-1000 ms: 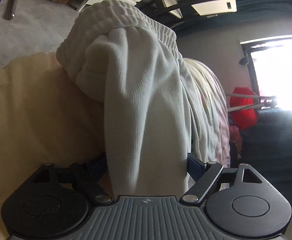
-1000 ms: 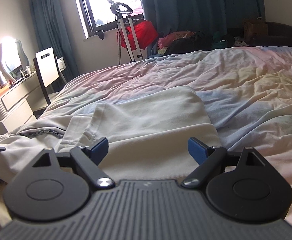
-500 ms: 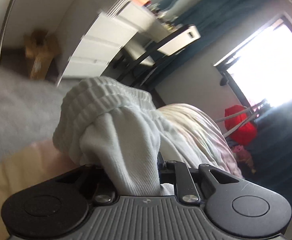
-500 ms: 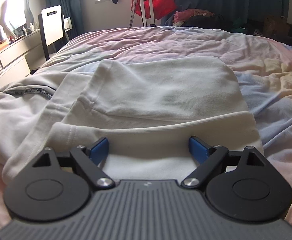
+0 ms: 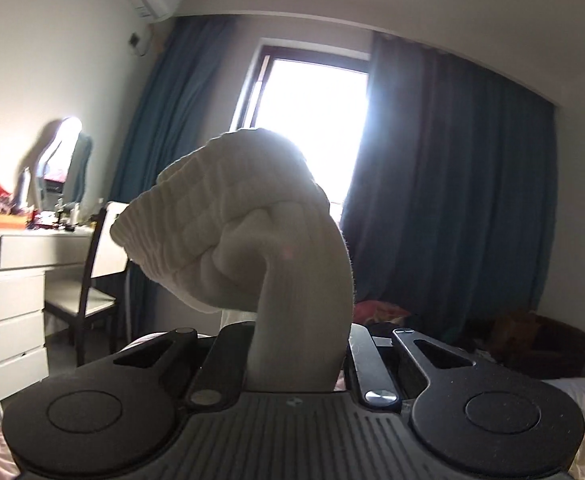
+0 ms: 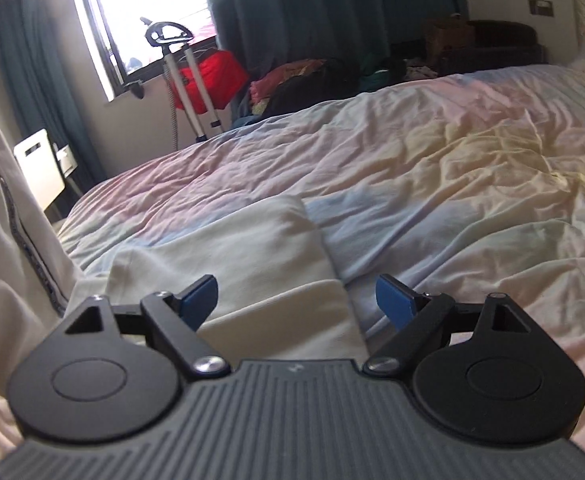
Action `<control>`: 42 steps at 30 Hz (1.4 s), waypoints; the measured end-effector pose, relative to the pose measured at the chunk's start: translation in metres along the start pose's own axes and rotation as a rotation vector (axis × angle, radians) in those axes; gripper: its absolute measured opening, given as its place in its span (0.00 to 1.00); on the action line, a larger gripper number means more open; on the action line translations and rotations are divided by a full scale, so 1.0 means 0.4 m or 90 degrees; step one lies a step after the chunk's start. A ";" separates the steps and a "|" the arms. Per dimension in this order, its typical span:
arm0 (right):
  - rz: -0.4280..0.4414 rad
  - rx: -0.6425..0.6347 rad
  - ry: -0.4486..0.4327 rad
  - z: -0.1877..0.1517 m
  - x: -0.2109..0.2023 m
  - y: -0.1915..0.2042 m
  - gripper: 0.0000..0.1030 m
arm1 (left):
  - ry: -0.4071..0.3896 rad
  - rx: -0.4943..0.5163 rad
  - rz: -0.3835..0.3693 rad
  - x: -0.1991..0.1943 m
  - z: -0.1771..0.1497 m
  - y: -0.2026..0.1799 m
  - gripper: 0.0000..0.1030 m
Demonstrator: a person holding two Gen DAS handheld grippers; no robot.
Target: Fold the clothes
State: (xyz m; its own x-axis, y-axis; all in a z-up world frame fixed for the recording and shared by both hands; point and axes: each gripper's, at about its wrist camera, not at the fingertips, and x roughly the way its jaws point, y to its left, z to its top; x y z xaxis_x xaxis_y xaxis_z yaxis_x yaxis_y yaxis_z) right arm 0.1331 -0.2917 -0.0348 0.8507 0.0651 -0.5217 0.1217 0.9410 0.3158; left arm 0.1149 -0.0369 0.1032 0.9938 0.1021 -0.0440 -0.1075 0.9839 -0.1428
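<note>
My left gripper [image 5: 298,360] is shut on the ribbed cuff end of a white sweatshirt sleeve [image 5: 252,236], held up in the air facing the window. The sleeve bunches above the jaws and hides the fingertips. My right gripper [image 6: 296,300] is open and empty, low over the folded white body of the sweatshirt [image 6: 252,268] lying on the bed [image 6: 452,184]. A raised part of the same garment [image 6: 8,240], with a dark printed stripe, hangs at the left edge of the right wrist view.
A white dresser [image 5: 8,280] with a mirror and a chair [image 5: 92,280] stand left of the window. A red bag on a stand [image 6: 208,80] and a clothes pile [image 6: 312,80] sit beyond the bed, before dark curtains [image 5: 452,200].
My left gripper closed on the sleeve and swung up from the bed edge to face the window. My right gripper lifted slightly and shifted right; garment fabric rose at its left.
</note>
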 end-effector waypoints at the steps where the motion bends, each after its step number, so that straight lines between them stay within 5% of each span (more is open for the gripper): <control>1: -0.002 0.024 -0.007 0.013 -0.005 -0.027 0.85 | 0.004 0.017 -0.014 0.005 -0.024 -0.060 0.12; 5: -0.028 0.128 -0.054 0.056 -0.032 -0.151 0.85 | 0.065 0.119 -0.061 0.051 -0.223 -0.288 0.11; 9: -0.061 0.188 -0.070 0.067 -0.033 -0.233 0.86 | 0.241 0.221 -0.110 0.086 -0.521 -0.383 0.13; 12: -0.046 0.199 -0.055 0.059 -0.019 -0.241 0.86 | 0.193 0.288 -0.107 0.059 -0.621 -0.405 0.14; 19: -0.014 0.180 -0.028 0.054 0.032 -0.215 0.86 | 0.246 0.238 -0.168 0.122 -0.581 -0.329 0.22; 25: 0.056 0.189 -0.018 0.048 0.048 -0.199 0.86 | 0.315 0.214 -0.264 0.107 -0.474 -0.174 0.62; 30: 0.154 0.262 -0.004 0.036 0.051 -0.210 0.86 | 0.314 0.248 -0.222 0.025 -0.403 -0.059 0.82; 33: 0.166 0.291 0.029 0.016 0.066 -0.202 0.87 | 0.310 0.250 -0.150 0.019 -0.386 0.012 0.90; 37: 0.159 0.293 0.077 -0.017 0.093 -0.172 0.87 | 0.336 0.177 -0.091 0.001 -0.389 0.084 0.90; 42: 0.140 0.288 0.125 -0.067 0.152 -0.129 0.87 | 0.328 0.145 -0.081 -0.038 -0.374 0.089 0.90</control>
State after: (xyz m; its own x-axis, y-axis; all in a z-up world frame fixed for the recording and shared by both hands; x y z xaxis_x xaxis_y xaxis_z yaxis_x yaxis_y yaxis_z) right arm 0.1648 -0.3275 -0.1038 0.7745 0.3462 -0.5295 0.1969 0.6635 0.7218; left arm 0.0918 -0.0252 -0.0490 0.8499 -0.0474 -0.5249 0.0780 0.9963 0.0362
